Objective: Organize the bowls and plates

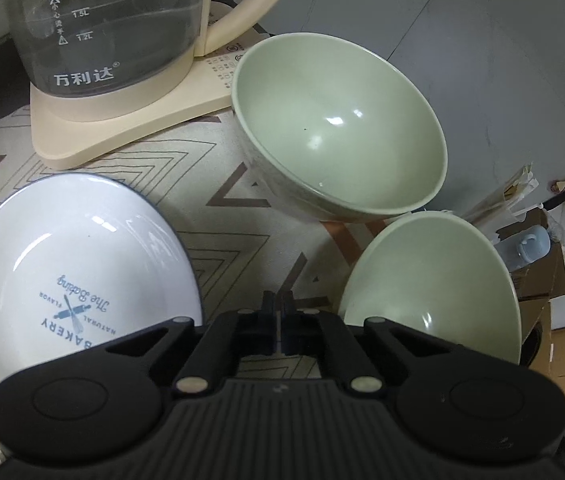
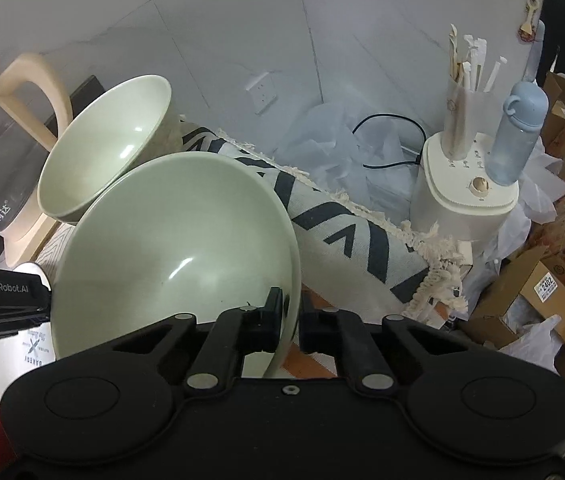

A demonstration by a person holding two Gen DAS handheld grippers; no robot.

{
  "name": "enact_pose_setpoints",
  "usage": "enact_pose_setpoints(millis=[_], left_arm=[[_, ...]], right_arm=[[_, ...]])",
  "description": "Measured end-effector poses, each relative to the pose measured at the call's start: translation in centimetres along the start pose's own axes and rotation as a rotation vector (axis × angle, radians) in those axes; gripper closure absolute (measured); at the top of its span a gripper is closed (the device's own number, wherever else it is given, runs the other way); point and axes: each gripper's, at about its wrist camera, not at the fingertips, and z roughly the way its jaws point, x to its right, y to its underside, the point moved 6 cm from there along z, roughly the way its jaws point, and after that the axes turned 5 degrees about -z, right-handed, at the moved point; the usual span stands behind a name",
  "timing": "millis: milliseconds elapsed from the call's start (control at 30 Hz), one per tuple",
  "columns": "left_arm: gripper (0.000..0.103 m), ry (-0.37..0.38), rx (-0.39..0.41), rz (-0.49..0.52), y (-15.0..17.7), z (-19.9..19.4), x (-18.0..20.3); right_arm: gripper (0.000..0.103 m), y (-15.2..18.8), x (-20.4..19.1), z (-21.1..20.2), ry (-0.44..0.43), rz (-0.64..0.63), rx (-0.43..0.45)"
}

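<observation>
Right wrist view: the right tool (image 2: 291, 312) is clenched on the rim of the near bowl (image 2: 178, 248), one finger inside the wall and one outside. The bowl hangs tilted, its opening turned toward the camera, above the counter (image 2: 346, 236) with its patterned cloth. Just beyond it stands the far bowl (image 2: 110, 148), also pale green, beside the kettle (image 2: 6, 152).

Left wrist view: the left tool (image 1: 281, 312) has its fingers closed together on nothing and hovers over the cloth between the plate (image 1: 78, 276) and the near bowl (image 1: 434, 280). The far bowl (image 1: 342, 128) sits next to the kettle (image 1: 110, 28) base.

Step in hand, judged: nest the held bowl into the far bowl.

Procedure:
1. Keep the rim grip firm; a single-point rim hold lets the bowl swing.
2. Level the bowl before lowering.
3. Centre it over the far bowl's opening, clear of the kettle handle.
4. Lower until the walls seat, then release.
5. Keep the left tool clear, or use it to steady the far bowl.
</observation>
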Motion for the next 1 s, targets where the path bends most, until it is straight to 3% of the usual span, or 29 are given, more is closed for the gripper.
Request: enact_pose_setpoints(millis=[200,267,400,533,667,867,1000], left_arm=[[0.103,0.041,0.027,-0.008,-0.6,-1.2,0.0],[0.103,0.093,0.020,-0.024,-0.7,-1.8,-0.1],[0.100,0.054,0.056,-0.013,-1.3,-2.9,-0.3],[0.096,0.124,0.040,-0.062,-1.5,-3.5,-0.4],[0.093,0.104,0.024,-0.066,-1.5,-3.6,-0.2],[0.061,0.135,0.049,-0.113,-1.8,-4.4,-0.6],[0.060,0.153,-0.008,-0.104,-1.2,-3.3,-0.1]], right_arm=[[0.095,-0.4,0.0,-0.5,-0.033,0.009,0.022],[0.096,-0.6,0.1,-0.6,-0.046,0.017,0.032],[0.096,-0.6,0.2,-0.5,-0.056,0.033,0.038],[0.096,-0.4,0.4,-0.2,-0.058,0.049,0.024],[0.096,-0.2,0.5,-0.1,-0.060,0.059,0.014],[0.096,-0.1,0.8,0.1,-0.059,0.069,0.002],[0.096,-0.2,0.7,0.1,-0.060,0.070,0.001]])
